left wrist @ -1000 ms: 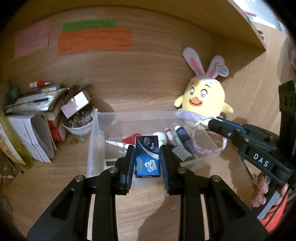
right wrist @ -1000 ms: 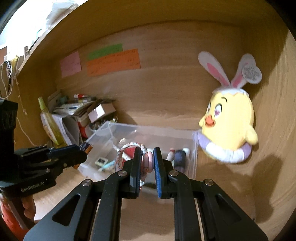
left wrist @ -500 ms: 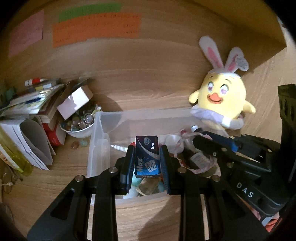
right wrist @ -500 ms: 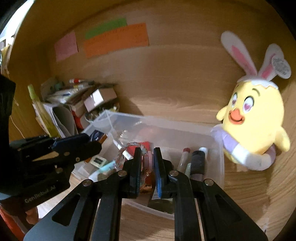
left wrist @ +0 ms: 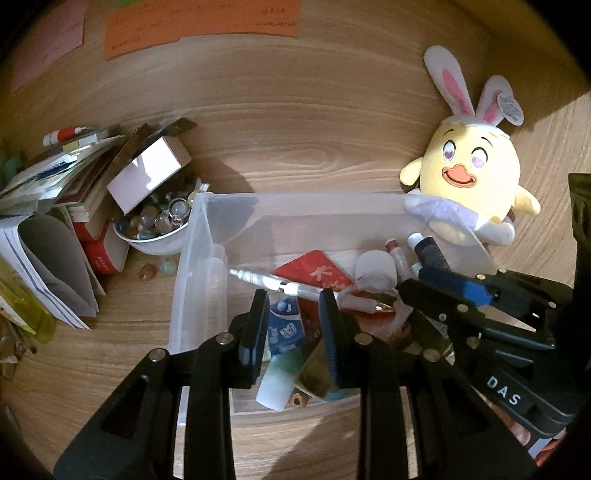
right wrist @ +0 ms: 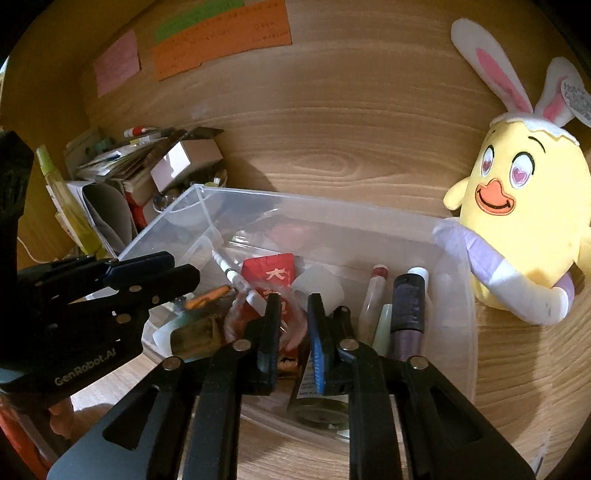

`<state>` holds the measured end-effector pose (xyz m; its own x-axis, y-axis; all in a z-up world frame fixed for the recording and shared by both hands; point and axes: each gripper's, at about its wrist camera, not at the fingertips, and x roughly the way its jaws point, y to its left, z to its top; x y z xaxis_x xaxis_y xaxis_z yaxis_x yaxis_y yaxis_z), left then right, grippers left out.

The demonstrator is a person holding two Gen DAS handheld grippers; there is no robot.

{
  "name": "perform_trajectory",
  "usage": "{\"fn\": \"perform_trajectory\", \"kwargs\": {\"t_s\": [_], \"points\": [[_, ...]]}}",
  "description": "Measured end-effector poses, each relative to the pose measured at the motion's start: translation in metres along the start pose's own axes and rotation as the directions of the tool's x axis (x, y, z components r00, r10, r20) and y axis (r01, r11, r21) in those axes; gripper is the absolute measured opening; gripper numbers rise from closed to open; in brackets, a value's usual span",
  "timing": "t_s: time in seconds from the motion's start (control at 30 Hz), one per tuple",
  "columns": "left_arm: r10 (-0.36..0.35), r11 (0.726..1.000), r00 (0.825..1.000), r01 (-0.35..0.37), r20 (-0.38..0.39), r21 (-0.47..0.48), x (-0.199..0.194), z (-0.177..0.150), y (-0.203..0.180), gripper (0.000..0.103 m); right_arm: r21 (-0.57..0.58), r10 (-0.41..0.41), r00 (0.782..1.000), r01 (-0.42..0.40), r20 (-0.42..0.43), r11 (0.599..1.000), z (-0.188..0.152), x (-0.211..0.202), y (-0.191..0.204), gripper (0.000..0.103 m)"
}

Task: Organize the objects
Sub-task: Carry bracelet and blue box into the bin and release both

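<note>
"Took the bin (left wrist: 192, 258) as the middle of the dial, twelve toward the back wall. Where did the plush toy (left wrist: 476, 173) sit?"

"At two o'clock, touching the bin's far corner and leaning on the wall behind."

"And at nine?"

"A bowl of marbles (left wrist: 147, 243) stood just beside the bin's wall, with a small box (left wrist: 147, 170) tilted on top of it. Farther out at nine lay a stack of books and papers (left wrist: 55, 206) – two loose marbles (left wrist: 162, 267) sat on the desk at eight, between bowl and bin."

"Inside the bin?"

"A pen (left wrist: 258, 278) ran from nine toward the middle, a packet (left wrist: 314, 271) just behind it, and tubes (right wrist: 408, 306) lay side by side at three."

"At eleven?"

"Paper notes (left wrist: 199, 22) – stuck high on the wall."
</note>
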<state>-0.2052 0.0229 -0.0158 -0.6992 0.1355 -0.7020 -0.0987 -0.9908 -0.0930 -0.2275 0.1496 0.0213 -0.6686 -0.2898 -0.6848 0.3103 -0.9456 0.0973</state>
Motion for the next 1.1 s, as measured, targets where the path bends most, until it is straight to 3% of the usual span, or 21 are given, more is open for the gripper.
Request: {"fn": "perform_trajectory", "kwargs": {"t_s": [0.07, 0.13, 0.27, 0.4, 0.57, 0.73, 0.93, 1.1], "points": [[-0.001, 1.000, 1.000, 0.001, -0.001, -0.007, -0.002, -0.001, 0.002, 0.035, 0.004, 0.006, 1.000, -0.006, 0.009, 1.000, 0.000, -0.003, 0.000, 0.037], [-0.003, 1.000, 1.000, 0.003, 0.005, -0.013, -0.004, -0.001, 0.003, 0.043, 0.005, 0.006, 1.000, -0.006, 0.022, 1.000, 0.001, -0.008, 0.000, 0.039], [-0.008, 1.000, 1.000, 0.009, 0.026, -0.013, -0.016, 0.000, 0.002, 0.051, 0.001, 0.000, 0.999, 0.000, 0.043, 1.000, 0.003, -0.019, 0.001, 0.040], [-0.014, 1.000, 0.999, 0.016, 0.048, -0.024, -0.031, 0.000, 0.002, 0.067, -0.005, 0.014, 0.997, -0.014, 0.070, 1.000, 0.003, -0.035, 0.004, 0.046], [-0.018, 1.000, 0.998, 0.019, 0.062, -0.019, -0.047, -0.003, 0.001, 0.074, -0.022, 0.022, 0.994, -0.020, 0.106, 1.000, -0.005, -0.058, 0.009, 0.059], [-0.004, 1.000, 0.995, 0.005, 0.095, -0.008, -0.064, -0.011, -0.002, 0.090, -0.032, 0.008, 0.991, -0.004, 0.136, 0.999, -0.015, -0.076, 0.013, 0.073], [0.018, 1.000, 0.992, -0.017, 0.127, -0.003, -0.079, -0.021, -0.005, 0.096, -0.054, -0.026, 0.986, 0.036, 0.167, 0.998, -0.026, -0.092, 0.018, 0.083], [0.040, 0.999, 0.990, -0.044, 0.137, 0.029, -0.083, -0.033, -0.011, 0.096, -0.047, -0.036, 0.984, 0.045, 0.174, 0.998, -0.034, -0.098, 0.018, 0.084]]}}
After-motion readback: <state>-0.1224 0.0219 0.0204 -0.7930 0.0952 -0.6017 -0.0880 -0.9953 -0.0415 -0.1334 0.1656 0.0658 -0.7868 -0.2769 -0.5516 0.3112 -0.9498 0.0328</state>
